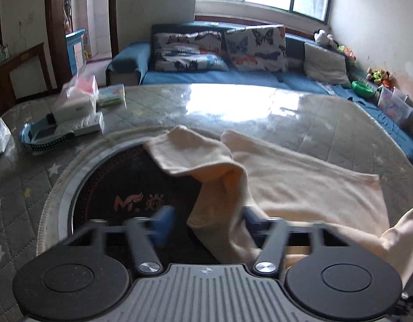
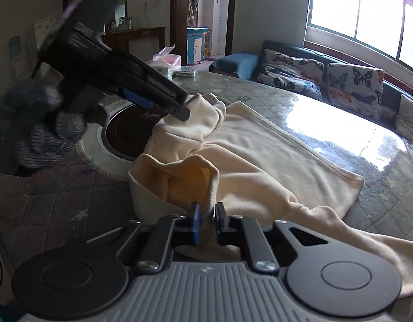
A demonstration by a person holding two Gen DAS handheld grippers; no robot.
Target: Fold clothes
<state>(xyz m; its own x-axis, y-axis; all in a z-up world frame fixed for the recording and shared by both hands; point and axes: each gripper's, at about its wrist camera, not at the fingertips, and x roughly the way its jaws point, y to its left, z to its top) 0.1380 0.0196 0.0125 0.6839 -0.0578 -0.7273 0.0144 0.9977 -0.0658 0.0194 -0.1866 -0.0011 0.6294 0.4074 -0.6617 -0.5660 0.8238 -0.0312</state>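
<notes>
A cream garment [image 1: 300, 182] lies spread over the round table [image 1: 142, 107], with one sleeve-like part folded back over the dark inset. My left gripper [image 1: 209, 218] stands open around a hanging fold of it; the cloth rests against the right finger, and a gap shows beside the blue left pad [image 1: 163, 221]. In the right wrist view the left gripper [image 2: 183, 111], held by a grey-gloved hand [image 2: 37, 134], has its tips at the bunched far end of the garment [image 2: 260, 145]. My right gripper [image 2: 207, 220] is shut on a raised edge of the near bunch.
A black round hob [image 1: 120, 187] is set into the table's middle, partly under the cloth. Tissue packs and boxes [image 1: 80, 99] and a pale blue brush-like object [image 1: 42, 136] sit at the left. A blue sofa [image 1: 233, 77] with butterfly cushions runs behind.
</notes>
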